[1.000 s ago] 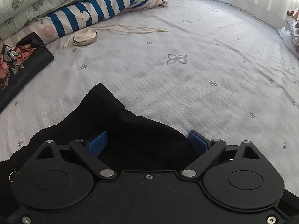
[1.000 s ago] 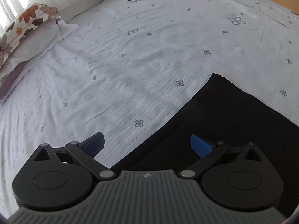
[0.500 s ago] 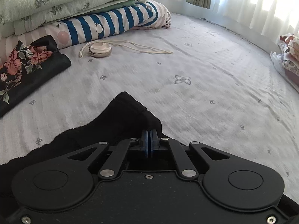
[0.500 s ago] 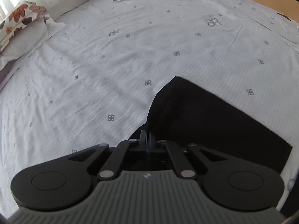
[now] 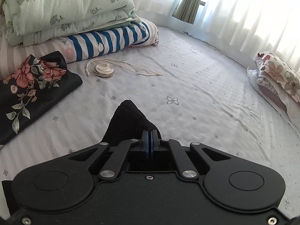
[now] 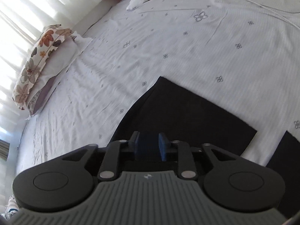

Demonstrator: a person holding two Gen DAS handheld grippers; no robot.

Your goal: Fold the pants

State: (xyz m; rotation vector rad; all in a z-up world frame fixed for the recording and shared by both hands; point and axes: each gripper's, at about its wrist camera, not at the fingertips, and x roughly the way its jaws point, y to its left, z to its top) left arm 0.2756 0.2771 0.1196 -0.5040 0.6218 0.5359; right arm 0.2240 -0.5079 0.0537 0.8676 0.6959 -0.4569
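Two grippers on black fabric pants [image 5: 129, 120]: my left gripper [image 5: 149, 144] pinches a raised fold; my right gripper [image 6: 149, 144] stands narrowly parted, cloth between.

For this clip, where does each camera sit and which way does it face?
Left wrist: on the left tongs, looking across the bed toward folded bedding and curtains; tongs shut on the black pants.
Right wrist: on the right tongs, facing the bed's far corner; pads slightly apart, pants between.
Shared: pants, bed, flowered pillow.
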